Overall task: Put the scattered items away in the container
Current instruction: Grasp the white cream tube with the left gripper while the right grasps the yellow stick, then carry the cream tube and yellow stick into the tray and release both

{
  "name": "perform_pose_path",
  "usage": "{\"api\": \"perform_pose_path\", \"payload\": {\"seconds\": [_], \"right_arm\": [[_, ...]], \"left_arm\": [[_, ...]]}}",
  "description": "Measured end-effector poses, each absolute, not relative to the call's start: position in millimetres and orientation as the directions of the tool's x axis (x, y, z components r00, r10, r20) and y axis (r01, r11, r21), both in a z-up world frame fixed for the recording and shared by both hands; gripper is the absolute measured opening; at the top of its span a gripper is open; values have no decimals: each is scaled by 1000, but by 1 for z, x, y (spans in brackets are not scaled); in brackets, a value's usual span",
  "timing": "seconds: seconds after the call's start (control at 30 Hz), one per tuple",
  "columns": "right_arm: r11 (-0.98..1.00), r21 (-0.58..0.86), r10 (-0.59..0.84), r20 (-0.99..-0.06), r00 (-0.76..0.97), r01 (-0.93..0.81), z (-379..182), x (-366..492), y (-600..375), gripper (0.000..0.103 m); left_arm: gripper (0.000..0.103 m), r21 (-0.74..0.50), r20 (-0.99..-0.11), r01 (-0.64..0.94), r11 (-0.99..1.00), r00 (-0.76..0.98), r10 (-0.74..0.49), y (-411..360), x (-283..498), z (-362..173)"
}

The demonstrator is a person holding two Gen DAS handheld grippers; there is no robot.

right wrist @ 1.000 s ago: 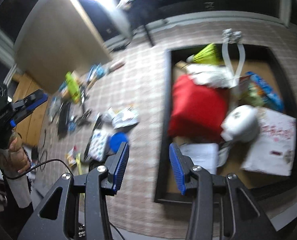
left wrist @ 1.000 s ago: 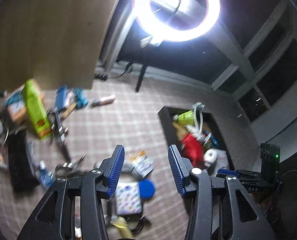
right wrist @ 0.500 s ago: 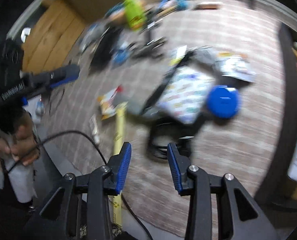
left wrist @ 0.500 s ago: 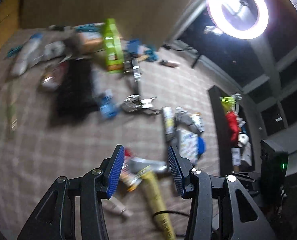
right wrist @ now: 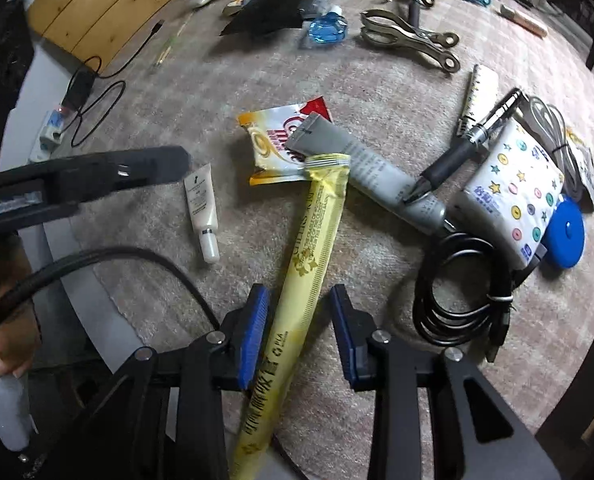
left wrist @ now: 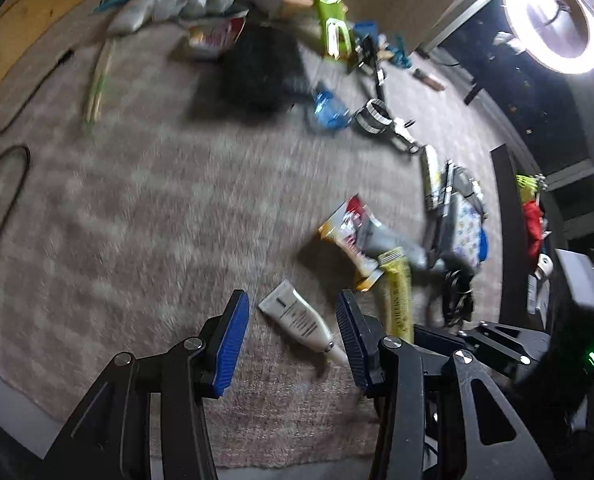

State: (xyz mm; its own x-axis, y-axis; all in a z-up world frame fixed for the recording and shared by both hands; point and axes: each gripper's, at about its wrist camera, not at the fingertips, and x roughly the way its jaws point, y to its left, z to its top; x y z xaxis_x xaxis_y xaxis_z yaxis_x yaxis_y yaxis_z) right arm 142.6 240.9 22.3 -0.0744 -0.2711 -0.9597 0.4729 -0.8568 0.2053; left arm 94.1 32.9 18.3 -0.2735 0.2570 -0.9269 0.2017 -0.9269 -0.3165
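Scattered items lie across the checked rug [right wrist: 201,92]. Ahead of the right gripper [right wrist: 299,332], a grey tube [right wrist: 381,172] crosses a snack wrapper [right wrist: 275,148], with a pen [right wrist: 457,152], a patterned tissue pack [right wrist: 513,188], a blue disc [right wrist: 565,236] and a coiled black cable [right wrist: 457,300] to its right. A long yellow sachet [right wrist: 309,264] runs between the right gripper's jaws, which have just been closing; the pads stand apart from it on both sides. The left gripper [left wrist: 293,332] is released, a white tube [left wrist: 301,320] lying between its jaws, untouched. The container [left wrist: 509,216] sits far right of the left gripper. Bare rug lies left of both tools, its edge close beneath them.
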Motion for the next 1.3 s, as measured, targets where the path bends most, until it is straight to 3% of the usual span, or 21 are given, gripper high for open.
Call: {"api": "perform_pose_path", "payload": {"seconds": [0.07, 0.17, 0.33, 0.5, 0.6, 0.77, 0.97, 1.3], "right_arm": [[-855, 166, -246, -964, -103, 491, 22, 146, 242, 16], [-869, 205, -270, -959, -85, 451, 21, 145, 258, 12], [-888, 268, -320, -944, -84, 374, 24, 148, 294, 11], [-888, 298, -357, -927, -117, 351, 39, 149, 315, 11], [-883, 313, -379, -915, -138, 349, 51, 151, 326, 11], [-875, 364, -430, -887, -167, 321, 70, 148, 343, 11], [-871, 416, -475, -848, -233, 263, 95, 137, 378, 11], [-915, 374, -404, -829, -387, 153, 144, 120, 470, 11]], "left_arm": [[43, -309, -933, 219, -925, -258, 251, 36, 94, 10], [44, -279, -941, 222, -934, -255, 220, 43, 94, 8], [44, -234, -958, 224, -946, -221, 185, 61, 93, 8], [44, -106, -982, 195, -975, -177, 72, 88, 96, 7], [25, -34, -984, 177, -984, -179, 2, 96, 97, 7], [16, -111, -978, 242, -964, -202, 62, 78, 106, 12], [16, -172, -953, 276, -946, -291, 88, 67, 119, 47], [16, -184, -895, 84, -979, -426, 131, 142, 78, 120]]}}
